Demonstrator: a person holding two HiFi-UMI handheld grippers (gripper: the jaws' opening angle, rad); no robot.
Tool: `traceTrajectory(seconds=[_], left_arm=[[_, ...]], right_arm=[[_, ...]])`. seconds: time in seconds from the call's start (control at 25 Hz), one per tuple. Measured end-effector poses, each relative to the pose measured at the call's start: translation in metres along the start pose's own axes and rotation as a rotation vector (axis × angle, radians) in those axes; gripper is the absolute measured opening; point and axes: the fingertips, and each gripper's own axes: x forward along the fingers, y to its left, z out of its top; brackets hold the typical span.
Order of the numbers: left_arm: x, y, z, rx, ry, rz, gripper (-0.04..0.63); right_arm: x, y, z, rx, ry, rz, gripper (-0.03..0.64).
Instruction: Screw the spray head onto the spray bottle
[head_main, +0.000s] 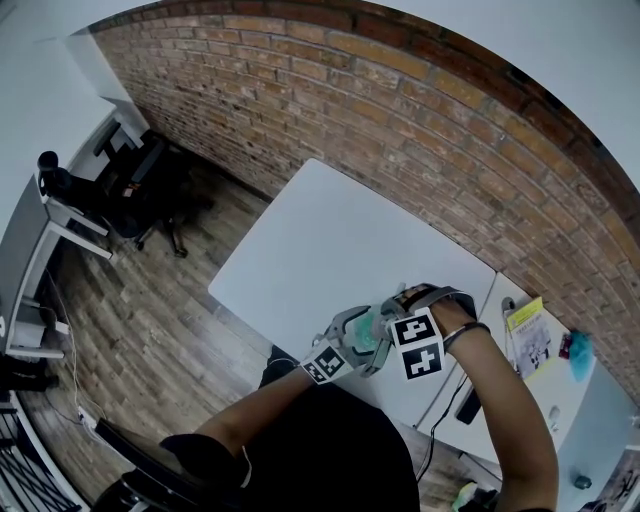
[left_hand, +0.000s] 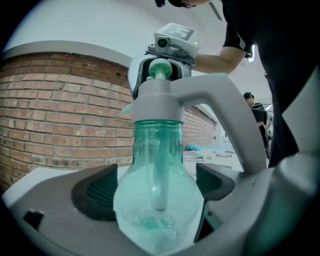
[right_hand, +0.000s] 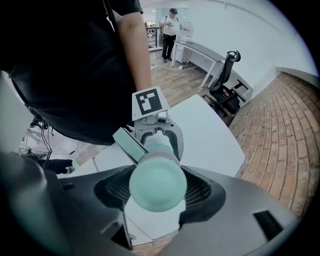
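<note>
A translucent green spray bottle (left_hand: 157, 165) stands upright between the pads of my left gripper (left_hand: 155, 196), which is shut on its wide body. The grey spray head (left_hand: 161, 100) sits on the bottle's neck, its handle arching to the right. My right gripper (right_hand: 157, 189) points straight down from above and is shut on the head's round green pump knob (right_hand: 158, 184). In the head view both grippers (head_main: 362, 335) (head_main: 398, 312) meet over the near edge of the white table (head_main: 330, 240), the bottle (head_main: 368, 336) between them. The neck thread is hidden.
A brick wall (head_main: 400, 110) runs behind the table. A black office chair (head_main: 150, 190) stands on the wooden floor at the left. A second table at the right carries papers (head_main: 528, 335) and small items. A person (right_hand: 170, 30) stands far off.
</note>
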Motion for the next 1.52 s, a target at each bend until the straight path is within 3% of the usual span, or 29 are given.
traceTrajectory(seconds=[0.32, 0.6, 0.92, 1.52], left_arm=[[-0.007, -0.005, -0.027, 0.043, 0.04, -0.002, 0.513], [-0.011, -0.004, -0.059, -0.021, 0.091, 0.004, 0.52], [-0.003, -0.006, -0.062, -0.021, 0.075, -0.02, 0.52], [-0.003, -0.009, -0.057, -0.024, 0.031, -0.057, 0.52]], right_arm=[[0.0, 0.0, 0.0, 0.016, 0.006, -0.005, 0.265], [-0.002, 0.0, 0.001, 0.061, -0.004, -0.011, 0.265], [-0.001, 0.003, -0.003, 0.183, -0.042, 0.003, 0.267], [-0.005, -0.001, -0.004, 0.522, -0.141, -0.057, 0.268]])
